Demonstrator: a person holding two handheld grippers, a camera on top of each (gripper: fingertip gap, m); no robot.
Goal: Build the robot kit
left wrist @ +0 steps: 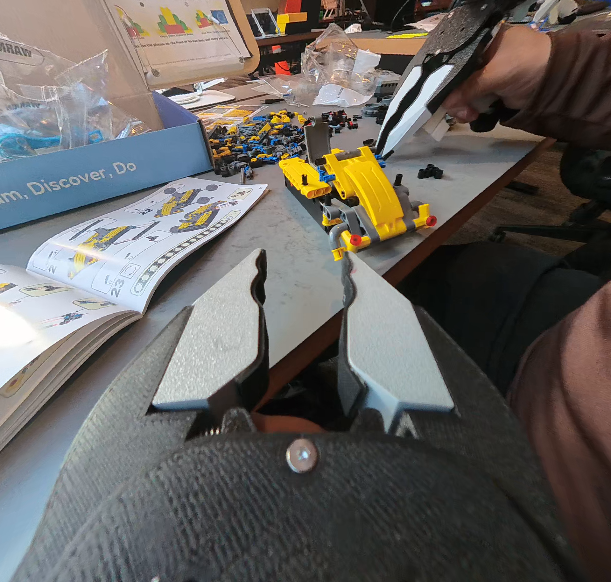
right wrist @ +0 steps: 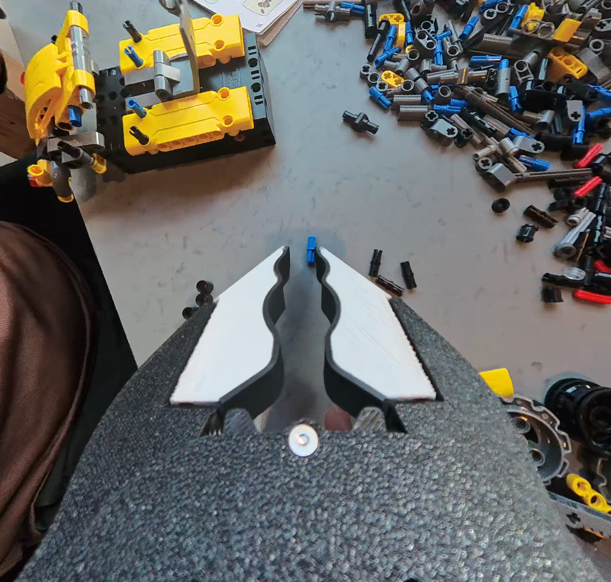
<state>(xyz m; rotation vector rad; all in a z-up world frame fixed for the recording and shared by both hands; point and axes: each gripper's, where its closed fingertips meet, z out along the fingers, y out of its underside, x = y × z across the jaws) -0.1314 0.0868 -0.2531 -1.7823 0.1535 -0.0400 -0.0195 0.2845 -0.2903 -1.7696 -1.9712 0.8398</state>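
Your right tongs (right wrist: 301, 252) hang tips-down over the grey table (right wrist: 297, 182), narrowly parted, with a small blue pin (right wrist: 310, 250) lying against the inner face of the right-hand finger, not clamped as far as the gap shows. Centre that pin between the tips before squeezing, since it is short and round and will likely roll or pop out sideways. Three black pins (right wrist: 391, 273) lie just beside it, so keep the tips clear of them. Your left tongs (left wrist: 304, 265) are wide apart and empty, hovering at the table edge near the front of the yellow model (left wrist: 360, 199). The loose parts pile (right wrist: 496, 80) sits well apart.
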